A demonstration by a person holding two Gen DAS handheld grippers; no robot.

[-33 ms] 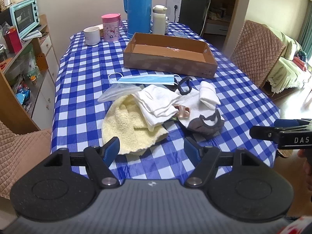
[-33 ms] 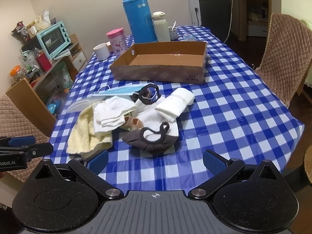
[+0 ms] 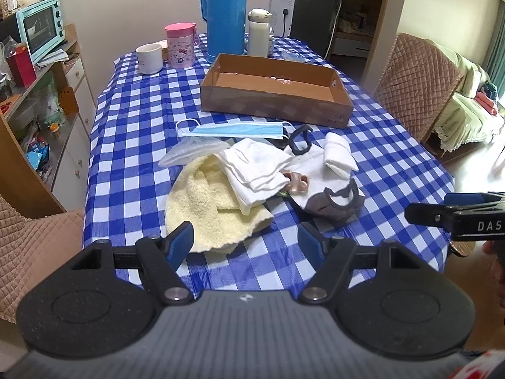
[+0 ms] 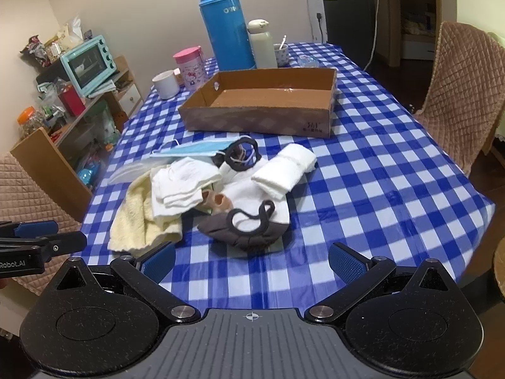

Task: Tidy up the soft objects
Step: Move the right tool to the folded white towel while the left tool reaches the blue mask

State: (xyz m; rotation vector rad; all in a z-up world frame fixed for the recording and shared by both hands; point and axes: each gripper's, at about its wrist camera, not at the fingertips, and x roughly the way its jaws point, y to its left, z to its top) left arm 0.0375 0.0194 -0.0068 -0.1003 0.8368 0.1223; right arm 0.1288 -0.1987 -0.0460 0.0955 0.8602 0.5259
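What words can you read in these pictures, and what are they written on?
"DAS": white letters, cut off at the picture's edge, on the black right gripper.
"Robot.AI": white letters, cut off at the edge, on the black left gripper.
Tall blue plastic thermos: white logo, too blurred to read.
Brown cardboard tray: dark printed marks, too small to read.
Pink cartoon-cat cup: a picture, no readable words.

Blue thermos (image 3: 225, 12), pink cup (image 3: 180, 45) — white mug (image 3: 149, 58), teal oven (image 3: 41, 28)
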